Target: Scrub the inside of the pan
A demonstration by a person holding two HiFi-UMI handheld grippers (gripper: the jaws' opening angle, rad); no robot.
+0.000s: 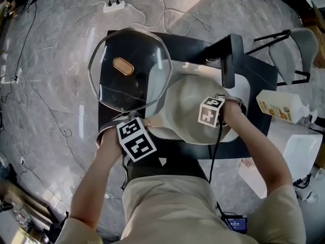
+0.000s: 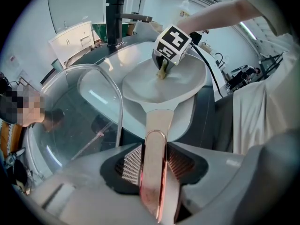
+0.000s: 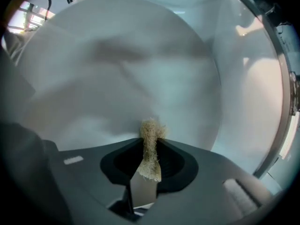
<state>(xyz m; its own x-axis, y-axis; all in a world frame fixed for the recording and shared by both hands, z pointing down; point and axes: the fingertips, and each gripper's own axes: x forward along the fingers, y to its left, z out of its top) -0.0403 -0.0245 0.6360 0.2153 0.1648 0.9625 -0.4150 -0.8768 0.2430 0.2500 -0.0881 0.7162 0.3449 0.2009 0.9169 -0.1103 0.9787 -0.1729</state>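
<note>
The right claw (image 3: 150, 161) is clenched on a tuft of beige fibre scrubber (image 3: 151, 139), whose frayed tip sticks out just past the jaws and meets the pale inner floor of the pan (image 3: 131, 69) straight ahead of it. The left claw (image 2: 153, 167) is clamped on the end of the pan's copper-edged handle (image 2: 157, 125), with the bowl of the pan ahead of it and the right claw standing in that bowl. The pan sits over a white sink (image 1: 247, 91). A glass lid (image 1: 129, 67) lies just left of the left claw. A black faucet (image 1: 231, 60) rises beyond the right claw, on the dark desk (image 1: 188, 47).
</note>
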